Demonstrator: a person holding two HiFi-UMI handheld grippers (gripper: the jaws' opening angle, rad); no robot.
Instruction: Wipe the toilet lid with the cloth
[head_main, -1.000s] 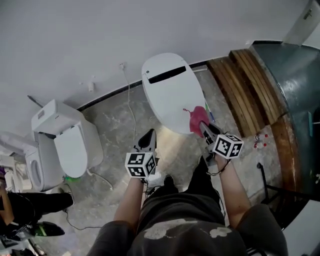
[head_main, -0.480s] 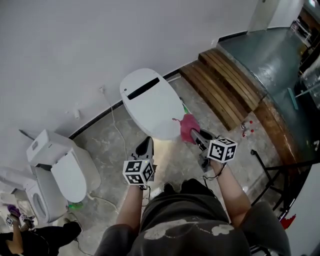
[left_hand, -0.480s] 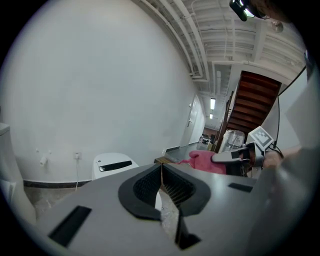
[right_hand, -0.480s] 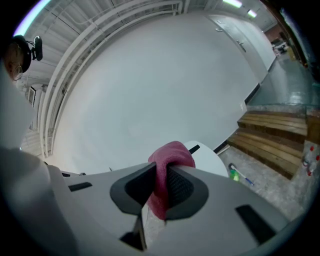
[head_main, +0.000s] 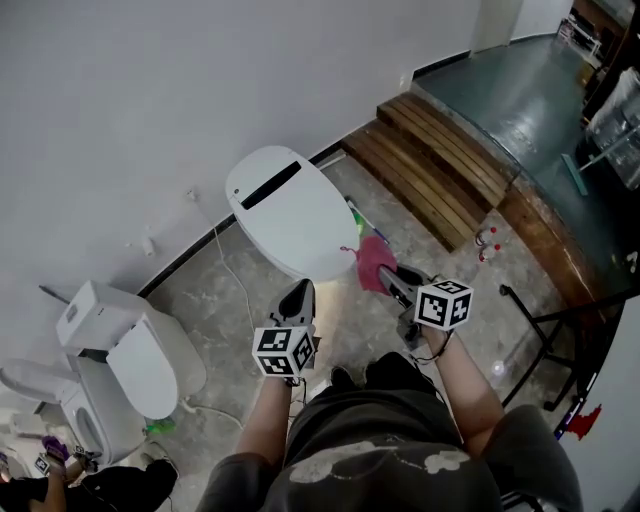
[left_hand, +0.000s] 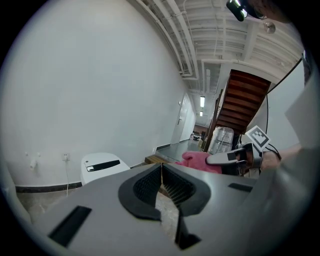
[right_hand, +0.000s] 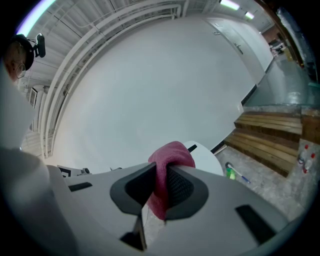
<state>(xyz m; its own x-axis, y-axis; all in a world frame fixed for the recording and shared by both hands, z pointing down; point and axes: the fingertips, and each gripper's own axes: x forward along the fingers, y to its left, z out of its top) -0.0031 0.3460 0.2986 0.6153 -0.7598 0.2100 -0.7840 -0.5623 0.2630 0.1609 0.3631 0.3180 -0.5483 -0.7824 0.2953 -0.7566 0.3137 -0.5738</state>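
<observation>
The right claw (head_main: 388, 278) pinches the pink cloth (head_main: 372, 262), which bunches up above its jaws at the near right edge of the closed white lid (head_main: 290, 215). The left claw (head_main: 299, 292) is pressed together and empty, pointing toward the lid from the near side.

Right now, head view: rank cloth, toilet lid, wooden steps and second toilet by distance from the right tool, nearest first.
1. Cloth: clamped in the right tool.
2. Toilet lid: just ahead, to its left.
3. Wooden steps: beyond, to the right.
4. Second toilet: far left, by the wall.
</observation>
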